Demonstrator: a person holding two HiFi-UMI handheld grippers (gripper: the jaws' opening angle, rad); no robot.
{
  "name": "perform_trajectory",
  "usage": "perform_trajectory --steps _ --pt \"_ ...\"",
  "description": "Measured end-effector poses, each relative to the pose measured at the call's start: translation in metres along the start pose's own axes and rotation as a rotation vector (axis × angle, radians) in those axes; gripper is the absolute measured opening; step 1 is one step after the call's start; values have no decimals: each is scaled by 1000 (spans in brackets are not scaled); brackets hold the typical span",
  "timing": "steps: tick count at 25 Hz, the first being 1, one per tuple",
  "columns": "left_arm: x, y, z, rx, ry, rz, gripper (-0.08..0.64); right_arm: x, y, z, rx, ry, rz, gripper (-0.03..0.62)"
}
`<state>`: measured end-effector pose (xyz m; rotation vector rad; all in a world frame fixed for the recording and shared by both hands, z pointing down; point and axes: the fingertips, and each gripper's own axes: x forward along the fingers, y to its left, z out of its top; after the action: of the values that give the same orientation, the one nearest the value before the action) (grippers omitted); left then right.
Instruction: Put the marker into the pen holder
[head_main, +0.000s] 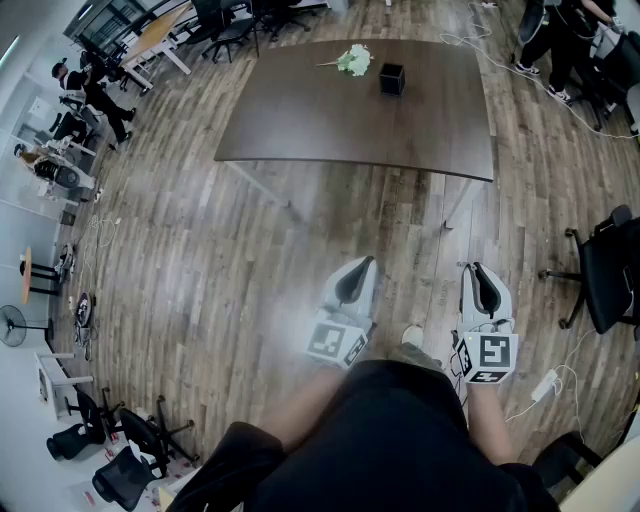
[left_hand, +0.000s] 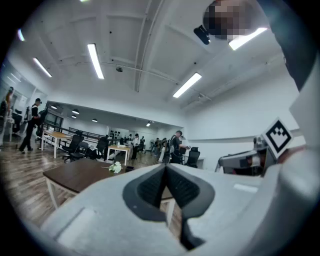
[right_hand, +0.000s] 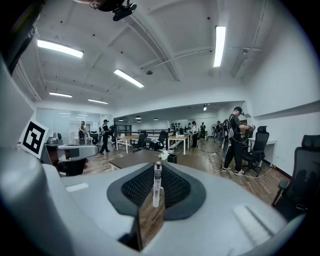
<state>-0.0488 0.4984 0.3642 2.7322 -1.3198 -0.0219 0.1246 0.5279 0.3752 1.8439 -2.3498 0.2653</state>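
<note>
The right gripper (right_hand: 157, 169) pinches the marker (right_hand: 157, 187) upright between its fingers. On the left gripper (left_hand: 165, 172) the fingers are closed together. The pen holder (head_main: 392, 78) stands on the table (head_main: 300, 115) ahead.

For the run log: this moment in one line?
right gripper: shut on marker | left gripper: shut, empty | pen holder: on table ahead | marker not yet placed

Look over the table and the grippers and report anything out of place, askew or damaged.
Nothing stands out. The pen holder stands upright on the table, a white flower sprig lying beside it; nothing is spilled or broken. The marker stands upright, clamped in the right gripper.
</note>
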Motion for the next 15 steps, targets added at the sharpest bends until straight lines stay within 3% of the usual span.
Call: perform_trajectory --steps 4,9,15 --pt "-13 8 -3 12 7 11 0 4 23 -1 -16 -2 12 48" --pt "-22 19 1 2 -6 37 0 9 27 6 -41 -7 -25 49" --pt "-31 27 0 -13 -18 70 0 16 33 9 -63 -6 -7 49"
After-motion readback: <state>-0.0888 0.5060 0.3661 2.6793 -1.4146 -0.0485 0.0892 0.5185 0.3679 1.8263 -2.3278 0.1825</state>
